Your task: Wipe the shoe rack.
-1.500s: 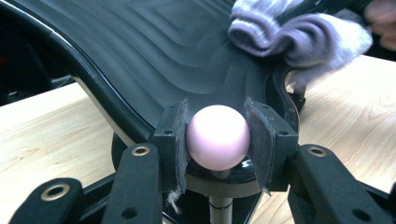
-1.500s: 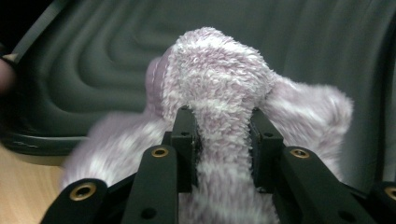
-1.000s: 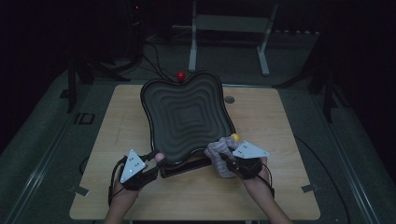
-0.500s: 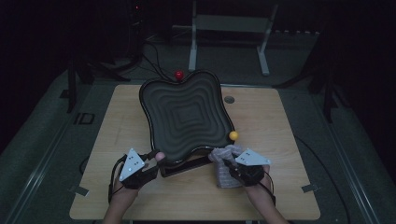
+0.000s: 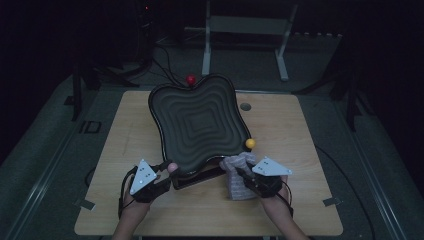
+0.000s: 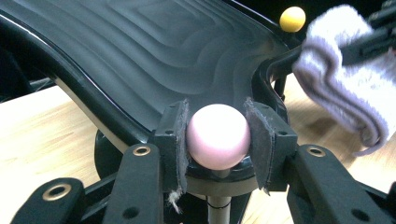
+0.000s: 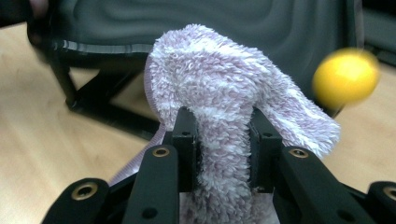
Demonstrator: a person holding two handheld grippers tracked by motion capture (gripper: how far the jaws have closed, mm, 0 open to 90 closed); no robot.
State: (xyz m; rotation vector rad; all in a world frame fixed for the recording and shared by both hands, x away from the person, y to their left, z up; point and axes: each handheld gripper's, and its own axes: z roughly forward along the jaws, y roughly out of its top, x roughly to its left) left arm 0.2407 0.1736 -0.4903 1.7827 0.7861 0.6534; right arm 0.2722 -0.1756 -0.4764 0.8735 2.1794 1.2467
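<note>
The left gripper (image 6: pixel 217 140) has its fingers (image 6: pixel 173 140) clamped on a pink ball (image 6: pixel 218 136) at the black wavy tray's (image 5: pixel 197 122) seven o'clock corner. The right gripper (image 7: pixel 219 140) pinches a fluffy lilac cloth (image 7: pixel 233 93) at the tray's five o'clock, a yellow ball (image 7: pixel 345 78) just beside it, above the worktop (image 5: pixel 300 200).
</note>
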